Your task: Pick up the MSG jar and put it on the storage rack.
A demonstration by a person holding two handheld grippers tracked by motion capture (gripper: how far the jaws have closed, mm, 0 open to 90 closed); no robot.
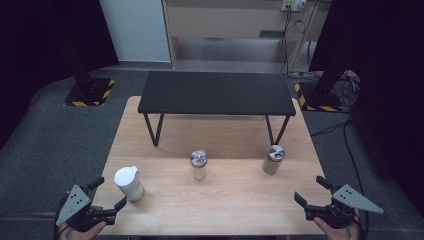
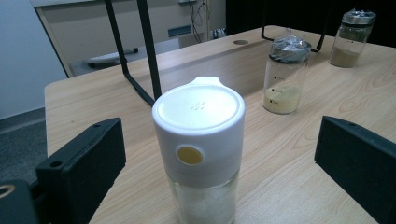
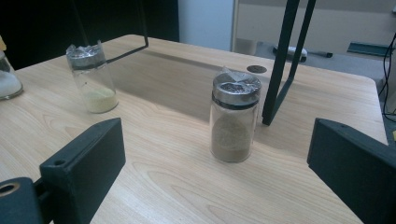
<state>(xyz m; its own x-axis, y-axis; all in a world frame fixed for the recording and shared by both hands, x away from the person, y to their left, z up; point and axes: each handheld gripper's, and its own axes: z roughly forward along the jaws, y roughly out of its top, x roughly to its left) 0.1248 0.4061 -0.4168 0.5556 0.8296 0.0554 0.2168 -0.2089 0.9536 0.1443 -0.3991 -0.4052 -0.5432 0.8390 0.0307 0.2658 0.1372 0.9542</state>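
Observation:
A glass jar with a tall white lid point(image 1: 129, 183) point(image 2: 200, 140) holding white grains stands near the table's front left. My left gripper point(image 1: 106, 192) point(image 2: 219, 168) is open, its jaws wide apart, just in front of that jar and apart from it. A shaker with yellow powder and a metal top point(image 1: 199, 165) point(image 2: 285, 77) point(image 3: 92, 79) stands mid-table. Farther right is a shaker with brown powder point(image 1: 273, 159) point(image 3: 233, 121) point(image 2: 352, 39). My right gripper point(image 1: 311, 191) point(image 3: 215, 172) is open near the front right, facing the brown shaker, nothing between its jaws.
A low black shelf on thin metal legs point(image 1: 216, 93) spans the back of the wooden table point(image 1: 235, 200). Its legs point(image 3: 282, 60) stand just behind the shakers. Grey carpet, dark stands and cables surround the table.

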